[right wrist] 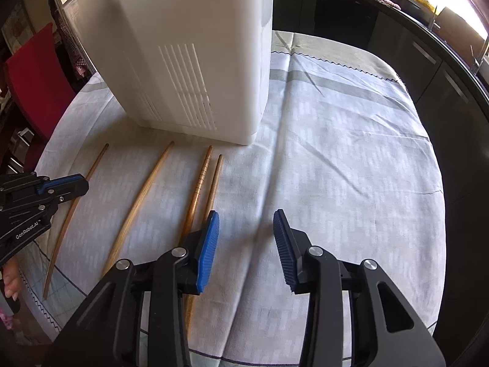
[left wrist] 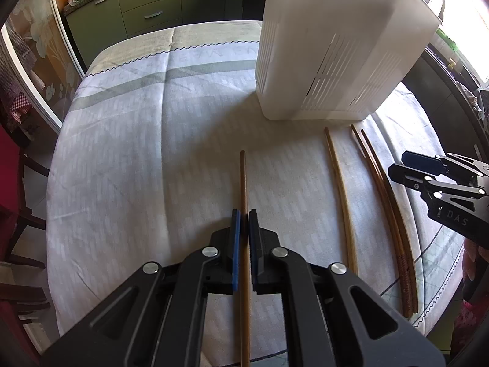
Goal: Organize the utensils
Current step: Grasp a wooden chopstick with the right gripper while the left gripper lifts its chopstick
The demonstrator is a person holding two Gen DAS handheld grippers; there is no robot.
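Left claw clamped on a dark wooden chopstick, pads pinching it around mid-length, stick running toward 12 o'clock over the cloth-covered counter. Right claw gaping, holding nothing, hovering just right of the ridged chopstick pair. Pale chopstick lies between them; white slotted utensil holder stands at 1 o'clock from the left claw. Sticks look light, stiff, thin, smooth, likely to roll or pivot in the pads; grip near the middle or the thicker end. Readable: "GenRobot.AI" on left claw body, "DAS" on right; cloth lettering illegible.
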